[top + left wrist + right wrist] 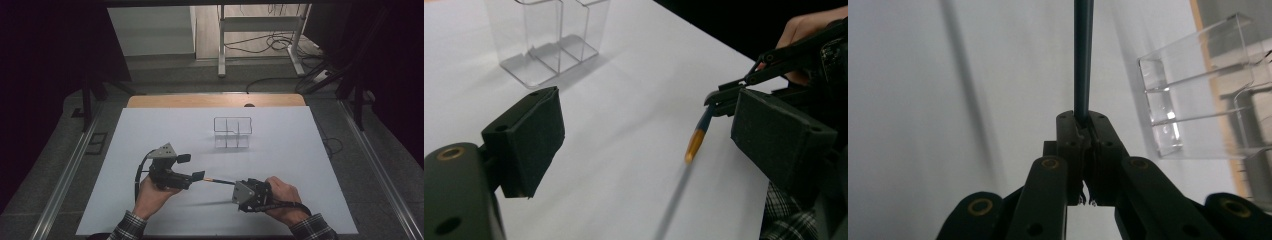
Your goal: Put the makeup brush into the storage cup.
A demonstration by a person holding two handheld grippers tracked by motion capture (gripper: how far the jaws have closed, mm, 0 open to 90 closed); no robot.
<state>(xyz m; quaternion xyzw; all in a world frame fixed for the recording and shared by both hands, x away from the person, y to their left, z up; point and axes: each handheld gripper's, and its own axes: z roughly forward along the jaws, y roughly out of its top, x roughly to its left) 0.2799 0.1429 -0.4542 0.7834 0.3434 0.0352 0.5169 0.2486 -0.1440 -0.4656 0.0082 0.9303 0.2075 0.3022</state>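
A thin stick point(217, 180) with a dark blue shaft point(1082, 60) and a gold band point(696, 142) lies level just above the white table. My right gripper point(235, 184) is shut on its blue end, jaws pressed together around the shaft point(1083, 125). My left gripper point(191, 167) stands open at the stick's other end. In the left gripper view the stick's free end runs between its two black pads point(531, 140), closer to the right-hand one and touching neither. The right gripper point(719, 97) is seen beyond them. A person's hand holds each gripper.
A clear plastic organizer point(232, 132) with several upright compartments stands on the white table sheet point(300, 165), past the grippers toward the far edge. It also appears in the left gripper view point(549, 40) and the right gripper view point(1198, 95). A wooden strip point(215, 100) borders the far edge.
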